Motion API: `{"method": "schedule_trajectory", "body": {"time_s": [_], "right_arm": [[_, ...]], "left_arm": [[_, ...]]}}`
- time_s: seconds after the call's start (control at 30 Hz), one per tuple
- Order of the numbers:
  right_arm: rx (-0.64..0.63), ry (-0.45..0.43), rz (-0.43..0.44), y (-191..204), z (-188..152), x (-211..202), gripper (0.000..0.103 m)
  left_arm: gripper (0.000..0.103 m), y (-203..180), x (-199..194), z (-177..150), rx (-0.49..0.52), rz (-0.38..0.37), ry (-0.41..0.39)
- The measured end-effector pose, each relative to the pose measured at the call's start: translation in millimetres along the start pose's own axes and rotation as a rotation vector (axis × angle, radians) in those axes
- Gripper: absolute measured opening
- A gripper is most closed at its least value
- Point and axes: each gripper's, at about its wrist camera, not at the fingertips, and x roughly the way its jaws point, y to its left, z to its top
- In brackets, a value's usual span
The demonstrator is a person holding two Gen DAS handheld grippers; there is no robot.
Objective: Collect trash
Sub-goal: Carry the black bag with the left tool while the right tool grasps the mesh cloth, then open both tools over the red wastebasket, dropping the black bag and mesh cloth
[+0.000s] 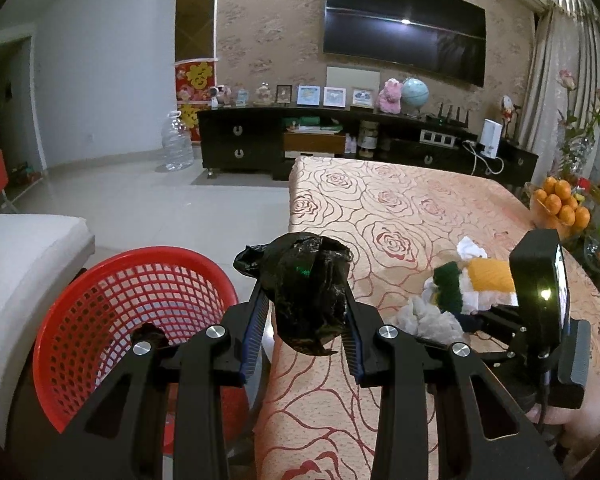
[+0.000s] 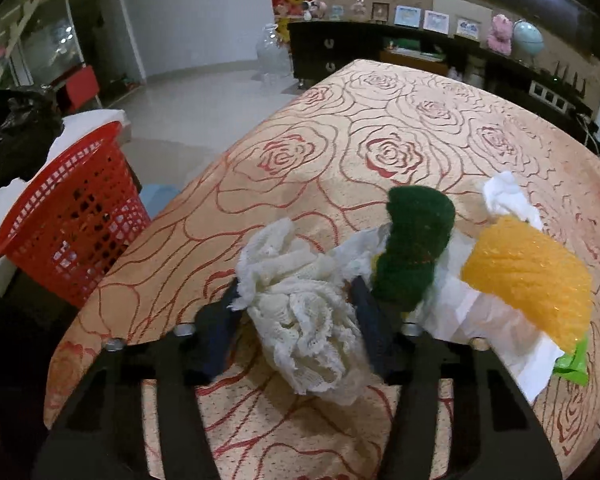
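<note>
In my left gripper (image 1: 306,312) I clench a crumpled black plastic bag (image 1: 302,288), its pads pressing both sides, held just above the bench (image 1: 400,208) edge with the red basket (image 1: 100,312) at eight o'clock. My right gripper (image 2: 296,312) sits around a wad of white gauzy cloth (image 2: 304,312) lying on the bench's rose-patterned cover; its jaws flank the wad closely, apparently pinching its sides, though motion blur hides the contact itself. At two o'clock from the wad lie a dark green scrubber (image 2: 416,244), white tissues (image 2: 504,200), an orange sponge (image 2: 532,276) on paper, and a scrap of green wrapper (image 2: 576,364). The basket (image 2: 68,216) stands off the bench's corner at nine o'clock. By my judgement the cloth is light, soft and springy: it will squash rather than resist, and loose folds may trail or snag. A grip across its thick middle looks safest. The bag seems feather-light and slippery, so it wants steady pressure.
</note>
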Motion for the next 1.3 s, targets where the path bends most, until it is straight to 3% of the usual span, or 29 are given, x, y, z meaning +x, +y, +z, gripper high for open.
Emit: {"method": "schedule_trajectory", "body": {"time_s": [0.43, 0.87, 1.1, 1.3], "right_arm": [[0.041, -0.181, -0.029, 7.2, 9.8, -71.3, 0.04], [0.033, -0.26, -0.053, 28.6, 38.7, -111.9, 0.04], [0.012, -0.264, -0.007, 55.5, 62.2, -110.5, 0.04], [-0.011, -0.239, 0.091, 92.6, 82.9, -95.4, 0.04]], "left_arm": [[0.033, 9.9, -10.0, 5.4, -0.02, 0.017, -0.032], [0.033, 78.1, -45.7, 23.3, 0.005, 0.225, -0.11], [0.033, 119.2, -36.6, 10.4, -0.097, 0.218, -0.055], [0.033, 149.0, -32.8, 4.1, -0.197, 0.221, -0.007]]}}
